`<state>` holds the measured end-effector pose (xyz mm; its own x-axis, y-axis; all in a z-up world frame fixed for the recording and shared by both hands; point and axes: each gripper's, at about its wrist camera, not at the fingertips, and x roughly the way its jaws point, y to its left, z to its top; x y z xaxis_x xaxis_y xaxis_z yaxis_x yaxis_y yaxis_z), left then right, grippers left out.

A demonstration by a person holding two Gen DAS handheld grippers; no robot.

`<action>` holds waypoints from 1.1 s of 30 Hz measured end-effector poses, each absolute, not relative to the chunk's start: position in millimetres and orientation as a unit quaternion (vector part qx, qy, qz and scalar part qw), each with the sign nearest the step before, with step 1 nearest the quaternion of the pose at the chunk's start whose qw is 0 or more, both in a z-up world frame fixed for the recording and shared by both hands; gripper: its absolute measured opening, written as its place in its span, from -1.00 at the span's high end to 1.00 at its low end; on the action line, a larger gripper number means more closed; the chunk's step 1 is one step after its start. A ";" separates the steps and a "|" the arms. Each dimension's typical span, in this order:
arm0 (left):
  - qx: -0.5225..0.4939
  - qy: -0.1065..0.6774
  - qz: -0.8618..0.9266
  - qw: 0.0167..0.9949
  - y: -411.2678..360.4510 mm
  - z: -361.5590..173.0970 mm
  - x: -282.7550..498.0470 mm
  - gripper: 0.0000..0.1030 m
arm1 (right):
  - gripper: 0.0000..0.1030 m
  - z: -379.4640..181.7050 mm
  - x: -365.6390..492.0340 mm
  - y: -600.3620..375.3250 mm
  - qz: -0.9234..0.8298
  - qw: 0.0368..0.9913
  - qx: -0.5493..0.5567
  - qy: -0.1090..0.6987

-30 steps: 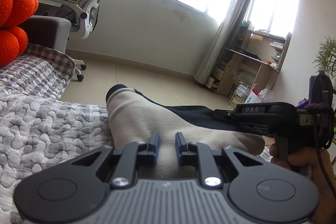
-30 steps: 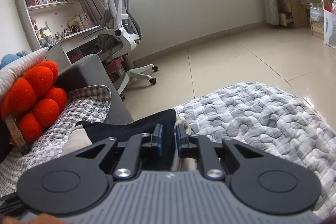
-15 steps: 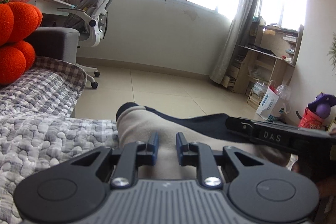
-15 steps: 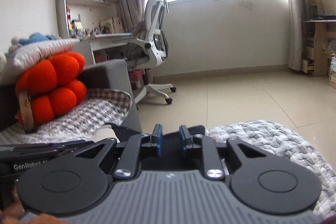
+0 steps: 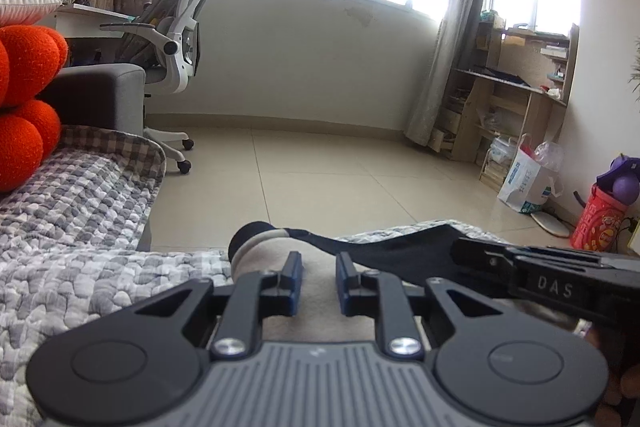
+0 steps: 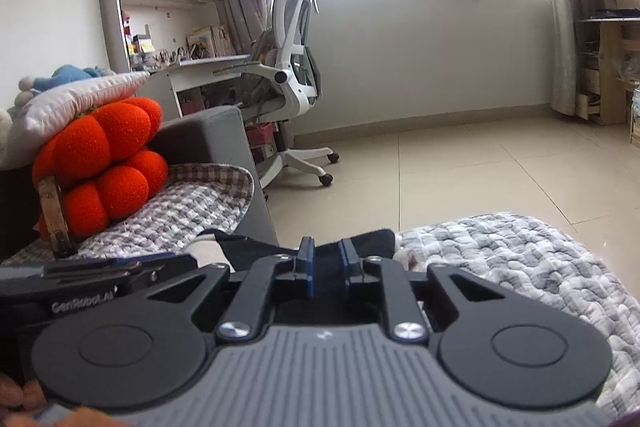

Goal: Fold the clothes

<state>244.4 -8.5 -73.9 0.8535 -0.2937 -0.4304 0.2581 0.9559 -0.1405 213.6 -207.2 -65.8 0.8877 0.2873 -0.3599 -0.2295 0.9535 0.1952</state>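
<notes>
In the left wrist view, the left tool (image 5: 318, 277) sat at six o'clock, its two blue-edged fingers (image 5: 294, 281) parted by a narrow gap with the beige garment (image 5: 320, 311) lying in and under that gap; whether the pads actually pinched the cloth could not be told. The garment's rolled end, with a dark cuff (image 5: 250, 233), lay at about eleven o'clock from the fingertips, resting on the grey quilted cover (image 5: 100, 291). A dark part of the garment (image 5: 384, 255) stretched toward three o'clock, where the right tool (image 5: 532, 275) met it. An orange plush cushion (image 5: 24, 99) sat at nine o'clock, and a white office chair (image 5: 180, 39) stood at eleven o'clock on the tiled floor (image 5: 340, 179). In the right wrist view, the right tool (image 6: 326, 269) sat at six o'clock, its fingers close together with the dark fabric (image 6: 360, 241) between them, apparently pinched. The beige garment (image 6: 204, 253) showed just at ten o'clock of the fingertips, beside the left tool (image 6: 120, 273) entering from nine o'clock. The quilted cover (image 6: 500, 255) spread toward four o'clock, the orange cushion (image 6: 104, 163) lay at nine o'clock, and the office chair (image 6: 292, 67) stood at twelve o'clock.
</notes>
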 end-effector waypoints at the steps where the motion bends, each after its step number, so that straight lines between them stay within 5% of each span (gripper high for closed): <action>1: -0.037 0.232 -0.141 0.962 -8.6 -73.3 248.0 0.65 | 0.68 -68.9 216.3 -204.9 0.125 0.969 0.064 0.204; 10: -0.065 0.244 -0.098 0.963 10.7 -58.1 269.6 0.55 | 0.68 -69.4 216.3 -214.2 0.127 0.966 0.093 0.206; 33: -0.028 0.222 -0.137 0.965 -11.6 -66.3 161.6 0.38 | 0.66 -64.7 209.2 -220.6 0.123 0.967 0.118 0.191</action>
<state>161.6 -11.6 -66.3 0.8638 -0.2758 -0.4217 0.2511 0.9612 -0.1144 209.2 -220.6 -64.7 0.8971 0.2821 -0.3400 -0.1922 0.9421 0.2746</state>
